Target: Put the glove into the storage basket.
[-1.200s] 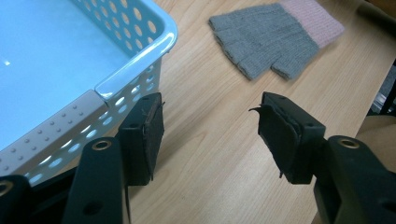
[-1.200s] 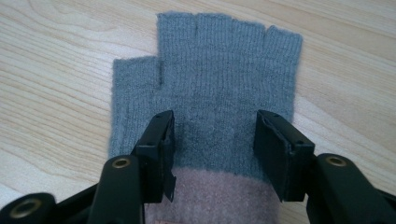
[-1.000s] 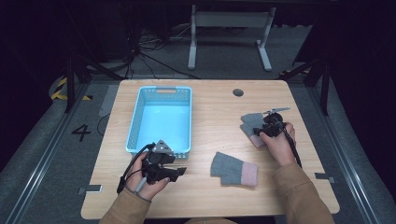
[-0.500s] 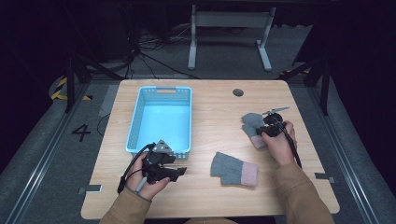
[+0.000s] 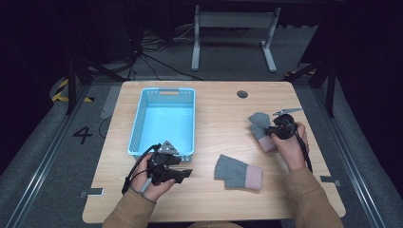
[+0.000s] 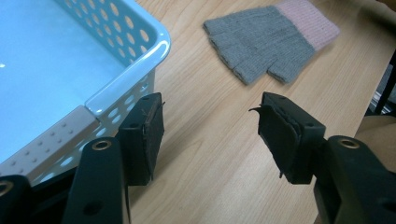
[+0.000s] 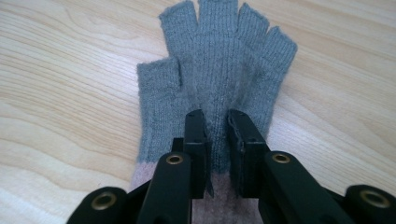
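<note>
A grey fingerless glove [image 5: 258, 123] [image 7: 219, 60] with a pink cuff lies flat at the table's right side. My right gripper [image 5: 270, 130] [image 7: 217, 122] reaches onto it from the cuff end. Its jaws have just been closing and now pinch a ridge of the grey knit between the pads. A second grey glove [image 5: 237, 172] [image 6: 266, 42] with a pink cuff lies near the front middle of the table. My left gripper [image 5: 187, 174] [image 6: 210, 116] rests at the front left, open, with bare wood between its jaws. It points toward that second glove.
A light blue perforated basket [image 5: 164, 91] [image 6: 126, 70] stands on the table's left half, its near corner right beside my left gripper. A round cable hole [image 5: 242, 94] sits at the table's back edge. Bare wood separates the basket from the two gloves.
The right gripper's jaws have narrowed from wide apart to a tight pinch on the glove. The left hand and its gripper have stayed still.
</note>
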`<state>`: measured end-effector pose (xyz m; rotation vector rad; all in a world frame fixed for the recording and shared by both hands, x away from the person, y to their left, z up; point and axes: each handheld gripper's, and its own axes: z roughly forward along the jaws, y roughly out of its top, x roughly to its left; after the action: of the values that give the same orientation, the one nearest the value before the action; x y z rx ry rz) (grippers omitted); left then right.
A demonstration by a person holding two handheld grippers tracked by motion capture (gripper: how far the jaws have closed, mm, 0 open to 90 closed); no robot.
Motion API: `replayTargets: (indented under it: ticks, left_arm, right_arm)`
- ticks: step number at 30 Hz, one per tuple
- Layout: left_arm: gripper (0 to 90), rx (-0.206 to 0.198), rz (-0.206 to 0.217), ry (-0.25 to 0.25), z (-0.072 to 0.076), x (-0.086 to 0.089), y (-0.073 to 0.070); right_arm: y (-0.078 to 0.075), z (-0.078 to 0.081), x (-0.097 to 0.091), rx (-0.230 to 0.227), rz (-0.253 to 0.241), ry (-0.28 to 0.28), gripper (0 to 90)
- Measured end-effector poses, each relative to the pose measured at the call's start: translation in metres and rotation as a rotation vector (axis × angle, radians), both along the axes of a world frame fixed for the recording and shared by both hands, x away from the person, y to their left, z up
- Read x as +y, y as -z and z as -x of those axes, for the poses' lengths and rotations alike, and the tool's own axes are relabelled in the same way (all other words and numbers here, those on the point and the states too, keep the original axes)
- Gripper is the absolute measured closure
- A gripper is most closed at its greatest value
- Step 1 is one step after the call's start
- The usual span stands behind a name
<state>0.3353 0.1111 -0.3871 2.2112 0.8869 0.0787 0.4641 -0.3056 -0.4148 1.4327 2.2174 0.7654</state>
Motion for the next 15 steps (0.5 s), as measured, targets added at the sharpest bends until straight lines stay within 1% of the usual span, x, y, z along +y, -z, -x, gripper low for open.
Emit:
replayTargets:
  ticks: [2,5,8,12,15]
  left_arm:
    - [41.6,-0.002,0.003,0.006,-0.001,-0.002,0.000]
    - [41.6,-0.003,0.002,0.016,-0.004,-0.005,-0.001]
    - [41.5,-0.004,0.003,0.028,-0.006,-0.008,-0.001]
    - [41.5,-0.005,0.003,0.042,-0.008,-0.012,-0.002]
    - [41.5,-0.006,-0.002,0.052,-0.010,-0.015,-0.002]
  right_arm:
    - [-0.005,0.004,-0.001,-0.009,-0.008,-0.006,78.3]
    - [-0.012,0.010,-0.002,-0.029,-0.008,-0.021,78.0]
    - [-0.019,0.016,-0.002,-0.037,-0.024,-0.041,78.0]
    - [-0.027,0.025,-0.002,-0.047,-0.025,-0.058,78.1]
    - [-0.033,0.031,0.000,-0.052,-0.026,-0.093,78.0]
